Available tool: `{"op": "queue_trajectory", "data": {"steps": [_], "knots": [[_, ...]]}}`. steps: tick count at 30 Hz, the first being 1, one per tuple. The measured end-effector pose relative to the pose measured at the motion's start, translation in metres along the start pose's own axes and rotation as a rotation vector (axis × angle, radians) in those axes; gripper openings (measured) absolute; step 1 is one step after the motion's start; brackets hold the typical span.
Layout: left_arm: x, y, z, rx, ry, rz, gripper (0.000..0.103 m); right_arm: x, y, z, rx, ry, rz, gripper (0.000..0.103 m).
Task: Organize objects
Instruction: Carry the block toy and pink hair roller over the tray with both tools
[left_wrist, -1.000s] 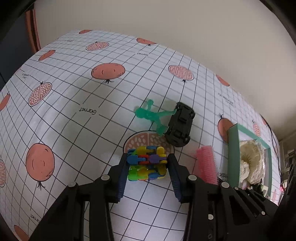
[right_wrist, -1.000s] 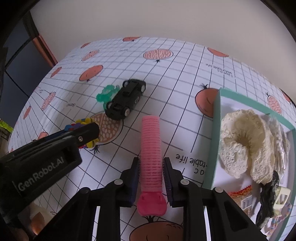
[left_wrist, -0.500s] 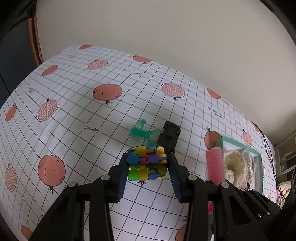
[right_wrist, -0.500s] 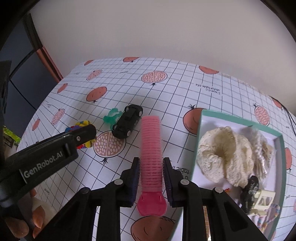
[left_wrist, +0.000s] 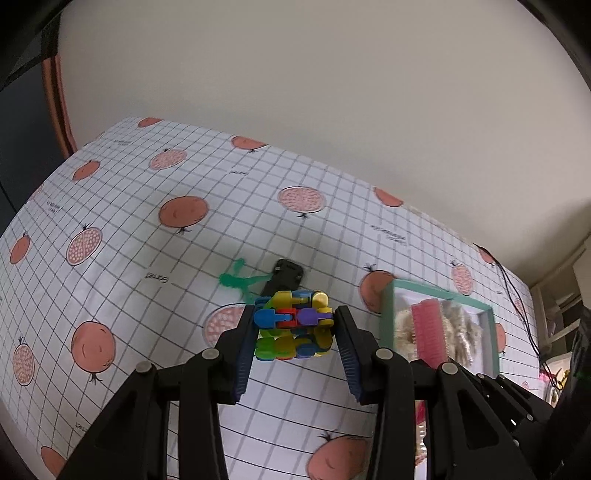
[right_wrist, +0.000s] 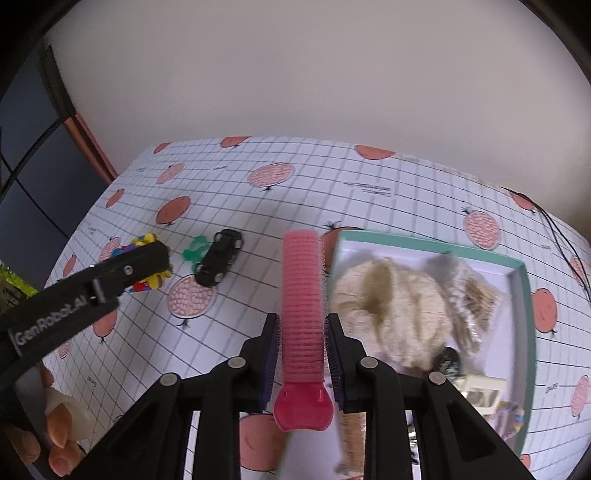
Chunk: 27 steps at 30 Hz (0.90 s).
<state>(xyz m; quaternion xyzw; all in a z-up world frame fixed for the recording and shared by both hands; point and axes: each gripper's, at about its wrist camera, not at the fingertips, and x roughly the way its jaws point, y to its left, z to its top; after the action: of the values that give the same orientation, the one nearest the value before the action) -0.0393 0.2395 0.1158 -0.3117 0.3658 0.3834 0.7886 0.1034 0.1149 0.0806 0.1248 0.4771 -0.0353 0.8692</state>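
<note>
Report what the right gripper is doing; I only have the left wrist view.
Observer: The right gripper is shut on the pink roller, fingers clamped near its red end.
Operator: List what else lies in the tray besides the lace.
Observer: In the tray, beside the lace, lie a black round item and a cream clip.
Operator: Confirm what carries the left gripper with the toy.
Observer: A hand grips the handle of the left gripper, which holds the toy.
</note>
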Motion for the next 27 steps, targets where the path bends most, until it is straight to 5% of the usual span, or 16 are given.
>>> {"op": "queue_trajectory", "data": {"steps": [27], "knots": [[0.013,-0.127,-0.044,0.167,0.072,-0.146,0.043,-0.035,-0.136,-0.028,0.192,-0.004,-0.16,0.026]]}}
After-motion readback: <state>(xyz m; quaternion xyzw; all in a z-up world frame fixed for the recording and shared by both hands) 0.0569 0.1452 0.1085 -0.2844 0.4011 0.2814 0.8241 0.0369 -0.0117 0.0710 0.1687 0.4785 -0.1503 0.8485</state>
